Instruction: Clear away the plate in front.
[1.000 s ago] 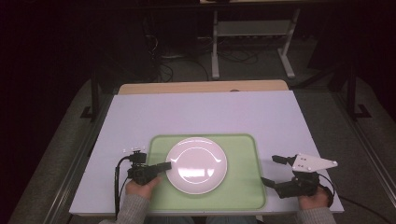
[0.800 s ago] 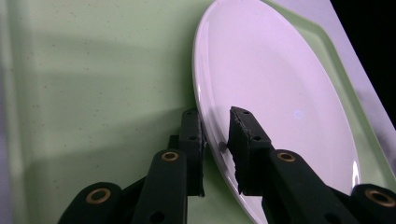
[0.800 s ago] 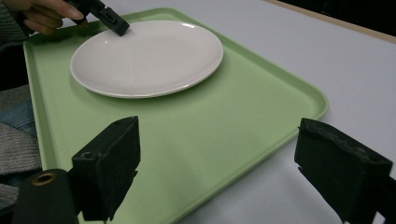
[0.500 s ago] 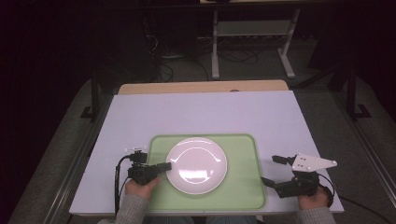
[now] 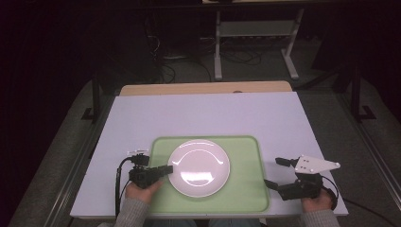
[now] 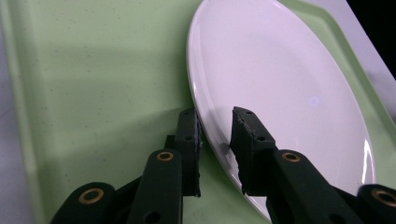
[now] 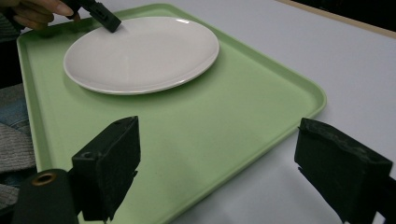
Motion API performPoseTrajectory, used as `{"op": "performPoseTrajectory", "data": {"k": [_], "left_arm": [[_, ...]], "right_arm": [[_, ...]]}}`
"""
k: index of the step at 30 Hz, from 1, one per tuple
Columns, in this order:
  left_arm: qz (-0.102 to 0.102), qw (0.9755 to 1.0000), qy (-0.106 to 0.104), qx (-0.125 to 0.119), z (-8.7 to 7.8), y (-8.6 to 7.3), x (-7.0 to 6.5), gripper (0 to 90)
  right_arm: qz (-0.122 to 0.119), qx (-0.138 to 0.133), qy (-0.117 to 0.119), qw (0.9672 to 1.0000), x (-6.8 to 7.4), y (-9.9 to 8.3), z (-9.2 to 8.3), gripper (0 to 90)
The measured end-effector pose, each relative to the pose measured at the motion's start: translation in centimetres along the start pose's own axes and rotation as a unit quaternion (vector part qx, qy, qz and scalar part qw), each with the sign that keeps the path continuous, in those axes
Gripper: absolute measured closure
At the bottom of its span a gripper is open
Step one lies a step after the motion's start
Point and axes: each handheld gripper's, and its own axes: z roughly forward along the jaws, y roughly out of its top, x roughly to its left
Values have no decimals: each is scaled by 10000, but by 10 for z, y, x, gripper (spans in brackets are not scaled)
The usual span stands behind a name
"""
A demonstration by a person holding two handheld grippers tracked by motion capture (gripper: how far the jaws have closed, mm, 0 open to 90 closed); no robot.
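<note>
- A white round plate [image 5: 199, 167] lies flat on a light green tray [image 5: 246, 189], set left of the tray's middle, with bare tray showing on its right and near sides.
- The tray sits on the near half of a white table [image 5: 208, 116], its near edge close to the table's front edge.
- The left hand-held gripper [image 5: 166, 169] comes in from the tray's left side, held by the person's left hand [image 5: 142, 191] in a grey sleeve.
- In the left gripper view the left hand-held gripper's jaws straddle the plate's [image 6: 280, 93] left rim, one outside over the tray [image 6: 93, 84] and one over the plate's face; a narrow gap remains between them, and whether the pads actually press the rim cannot be told.
- The right hand-held gripper [image 5: 275, 171] rests at the tray's right edge, its jaws spread wide apart and holding nothing, with its grey three-cornered plate on top.
- In the right gripper view one jaw is over the tray's [image 7: 210, 126] near corner and the other over the bare table [image 7: 355, 60] beside it; the plate [image 7: 140, 51] lies well beyond, with the left hand-held gripper [image 7: 105, 18] at its far rim.
- Behind the table, on the dark floor, stands a white metal frame [image 5: 255, 38] among cables.
</note>
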Motion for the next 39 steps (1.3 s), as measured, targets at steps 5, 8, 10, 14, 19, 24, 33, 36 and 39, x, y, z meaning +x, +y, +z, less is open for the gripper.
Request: {"op": "performPoseTrajectory", "data": {"k": [5, 8, 10, 14, 19, 24, 33, 36, 39], "left_arm": [[53, 10000, -17, 7, -1, -1, 1, 720], [101, 9999, 28, -21, -3, -1, 0, 712], [170, 9998, 68, -62, -5, -1, -1, 720], [273, 9995, 90, -148, -12, 0, -1, 714], [486, 9984, 151, -253, -19, -1, -3, 705], [675, 9969, 231, -342, -25, -1, -4, 700], [1032, 9922, 493, -485, -35, 2, -3, 677], [1166, 9899, 601, -545, -39, 3, -3, 672], [1317, 9871, 685, -596, -42, 4, -3, 663]], "right_arm": [[4, 2, -8, 10000, 0, 0, 0, 136], [-2, -2, -11, 10000, 0, 0, 0, 136], [-4, -16, -15, 10000, 0, 0, 0, 136], [-2, -14, -26, 10000, -1, 0, 0, 136], [11, -13, -39, 10000, -1, 0, -1, 136], [21, -8, -50, 10000, -2, -1, 0, 136], [55, -10, -87, 9999, -3, -1, -2, 136], [58, -11, -100, 9999, -3, -1, -2, 136], [58, -9, -103, 9999, -4, -2, -2, 136]]}}
